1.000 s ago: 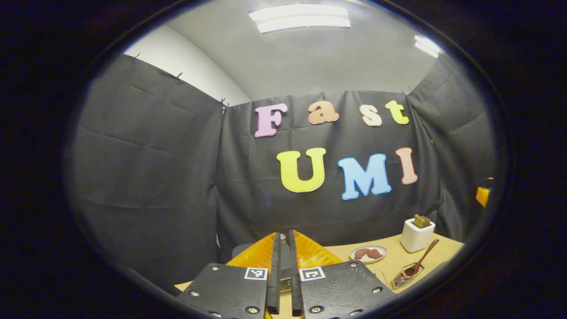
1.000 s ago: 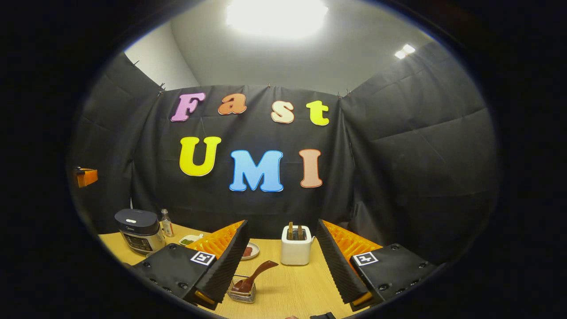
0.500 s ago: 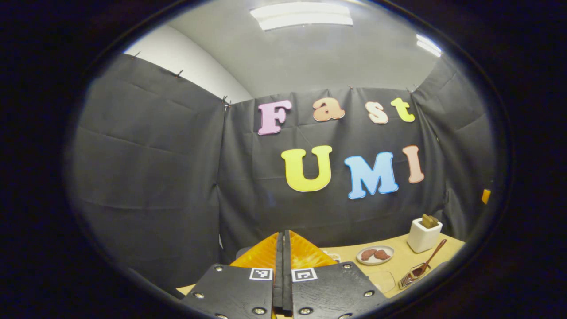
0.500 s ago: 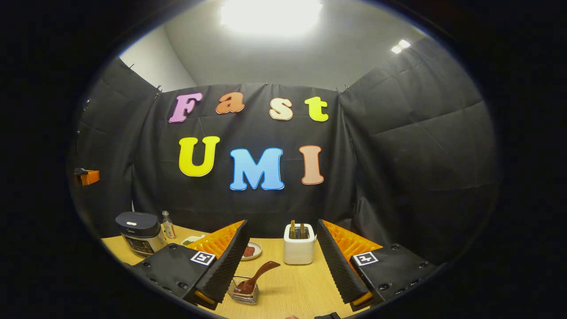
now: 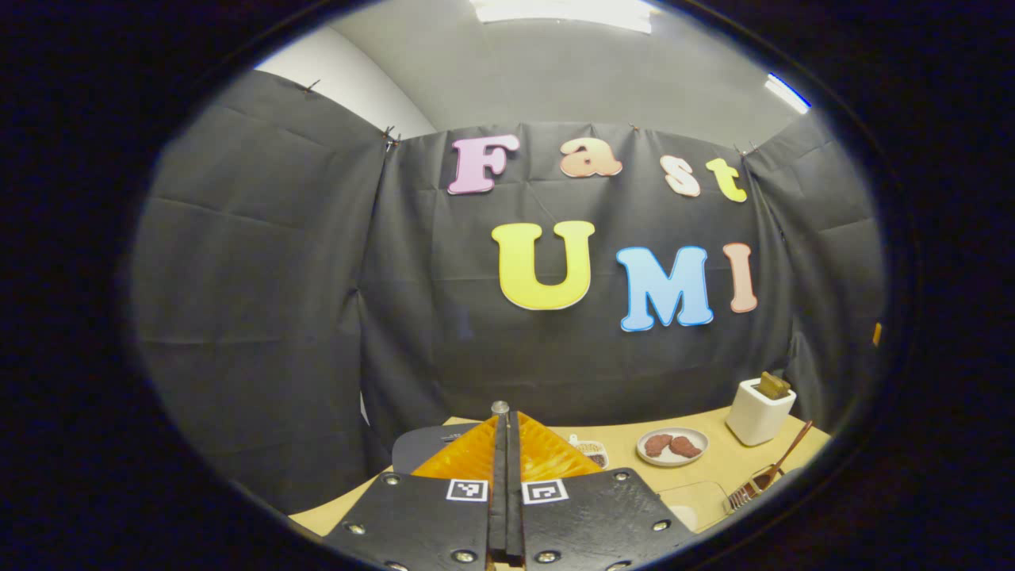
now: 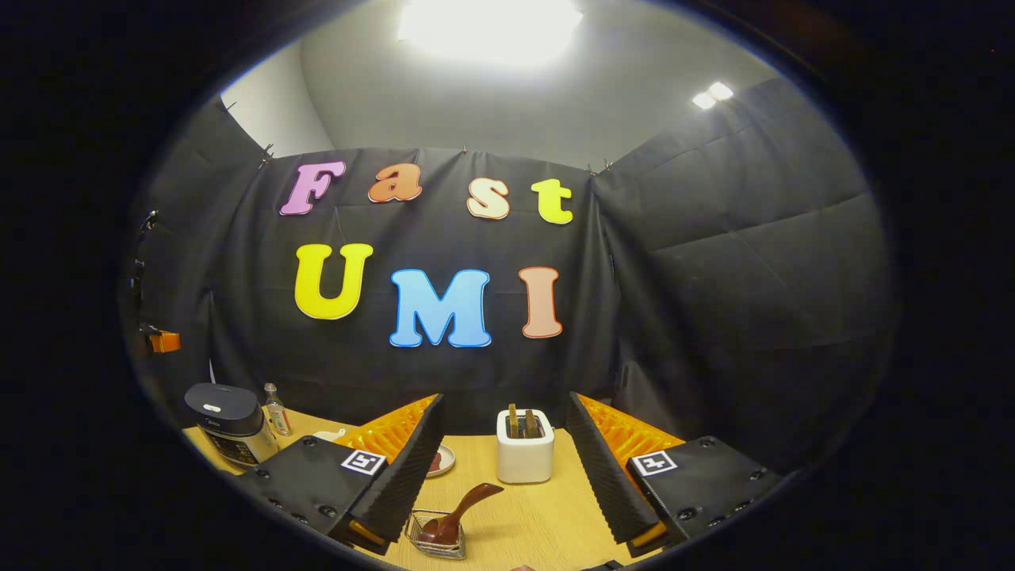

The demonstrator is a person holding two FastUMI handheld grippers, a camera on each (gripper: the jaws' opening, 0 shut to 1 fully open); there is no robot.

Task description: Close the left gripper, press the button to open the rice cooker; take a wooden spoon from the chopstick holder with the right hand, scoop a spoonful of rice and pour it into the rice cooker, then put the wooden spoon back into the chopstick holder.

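My left gripper is shut with nothing between its fingers, and it hovers over the near side of the dark rice cooker, whose lid is down. In the right gripper view the rice cooker stands at the table's far left. The brown wooden spoon leans in a small wire chopstick holder just ahead of my right gripper's left finger. My right gripper is open and empty above the table. In the left gripper view the spoon and holder sit at the far right.
A white toaster stands in the middle of the wooden table. A plate of brown pieces, a small dish and a little bottle stand beside the cooker. Black cloth walls close in the table.
The left gripper's fingers went from a narrow gap to fully shut. Its view dropped, so the cooker lid now shows behind the fingers. The right gripper stayed open and turned slightly right.
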